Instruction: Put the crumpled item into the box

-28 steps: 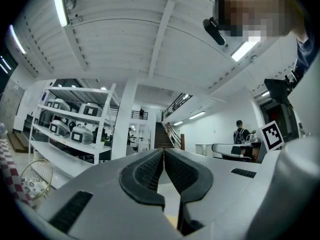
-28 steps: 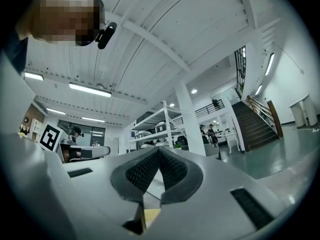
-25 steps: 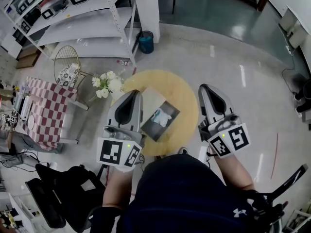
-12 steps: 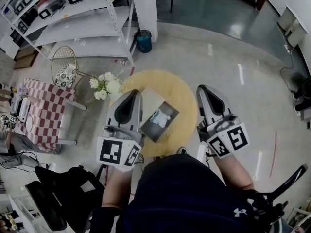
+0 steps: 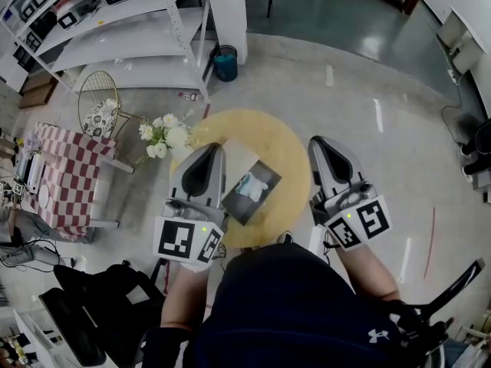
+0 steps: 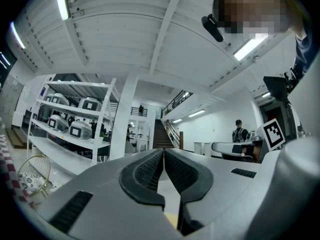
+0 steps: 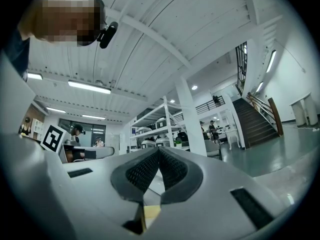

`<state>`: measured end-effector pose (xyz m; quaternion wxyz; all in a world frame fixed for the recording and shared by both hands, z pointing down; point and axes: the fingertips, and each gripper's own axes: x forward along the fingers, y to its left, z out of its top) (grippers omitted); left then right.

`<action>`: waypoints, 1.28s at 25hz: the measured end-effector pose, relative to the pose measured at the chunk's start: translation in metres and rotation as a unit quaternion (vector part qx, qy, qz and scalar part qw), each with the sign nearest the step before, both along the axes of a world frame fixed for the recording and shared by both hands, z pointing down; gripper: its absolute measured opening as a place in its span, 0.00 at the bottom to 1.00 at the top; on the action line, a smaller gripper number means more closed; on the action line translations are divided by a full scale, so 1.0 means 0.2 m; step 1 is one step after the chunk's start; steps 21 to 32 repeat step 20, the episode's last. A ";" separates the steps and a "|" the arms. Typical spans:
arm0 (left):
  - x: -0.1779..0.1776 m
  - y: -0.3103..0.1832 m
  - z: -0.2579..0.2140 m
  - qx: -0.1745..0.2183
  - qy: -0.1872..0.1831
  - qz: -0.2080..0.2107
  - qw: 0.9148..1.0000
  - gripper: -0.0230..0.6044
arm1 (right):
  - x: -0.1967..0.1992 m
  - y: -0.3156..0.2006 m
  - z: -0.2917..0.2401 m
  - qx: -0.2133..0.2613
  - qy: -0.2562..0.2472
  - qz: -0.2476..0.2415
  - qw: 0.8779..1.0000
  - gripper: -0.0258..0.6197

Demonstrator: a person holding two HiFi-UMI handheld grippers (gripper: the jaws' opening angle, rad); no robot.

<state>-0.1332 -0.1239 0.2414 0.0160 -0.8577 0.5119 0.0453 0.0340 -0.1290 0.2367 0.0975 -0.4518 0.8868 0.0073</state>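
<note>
1. While held level over the table: left tongs above its left edge, right tongs above its right edge; both closed pad to pad, nothing between.
2. Crumpled item: pale, lying inside the box, near the table's middle, between the two tongs.
3. Step, as judged: placing apparently complete; no grasp in hand.
4. Next move: likely withdrawal only; opening first if re-seating is wanted.
5. Against half a second ago: tongs, box and item unchanged relative to the table; only slight drift of the whole view.

Yellow round surface; between the grey jaws, a dark box holds a pale blue-white crumpled item. Red-and-white checked tablecloth.
</note>
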 end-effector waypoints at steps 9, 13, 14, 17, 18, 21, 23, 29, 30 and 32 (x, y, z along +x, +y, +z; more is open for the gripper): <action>0.00 -0.02 0.02 -0.005 -0.002 0.000 1.000 0.08 | 0.00 -0.02 0.01 -0.005 -0.001 0.000 1.000 0.04; 0.00 -0.02 0.03 -0.006 -0.003 0.001 1.000 0.08 | -0.01 -0.02 0.01 -0.005 -0.001 0.000 1.000 0.04; 0.00 -0.02 0.03 -0.006 -0.004 0.002 1.000 0.08 | -0.01 -0.02 0.01 -0.005 -0.001 0.001 1.000 0.04; 0.00 -0.03 0.03 -0.007 -0.004 0.003 1.000 0.08 | -0.01 -0.03 0.01 -0.007 0.000 0.001 1.000 0.04; 0.00 -0.03 0.04 -0.008 -0.004 0.003 1.000 0.08 | -0.01 -0.03 0.01 -0.007 0.000 0.001 1.000 0.04; -0.01 -0.04 0.05 -0.010 -0.005 0.003 1.000 0.08 | -0.02 -0.03 0.02 -0.008 0.000 0.002 1.000 0.04; -0.01 -0.04 0.05 -0.010 -0.005 0.003 1.000 0.08 | -0.02 -0.03 0.02 -0.008 0.000 0.002 1.000 0.04; -0.01 -0.04 0.05 -0.010 -0.005 0.003 1.000 0.08 | -0.02 -0.03 0.02 -0.008 0.000 0.002 1.000 0.04; -0.01 -0.04 0.05 -0.010 -0.005 0.003 1.000 0.08 | -0.02 -0.03 0.02 -0.008 0.000 0.002 1.000 0.04; -0.01 -0.04 0.05 -0.010 -0.005 0.003 1.000 0.08 | -0.02 -0.03 0.02 -0.008 0.000 0.002 1.000 0.04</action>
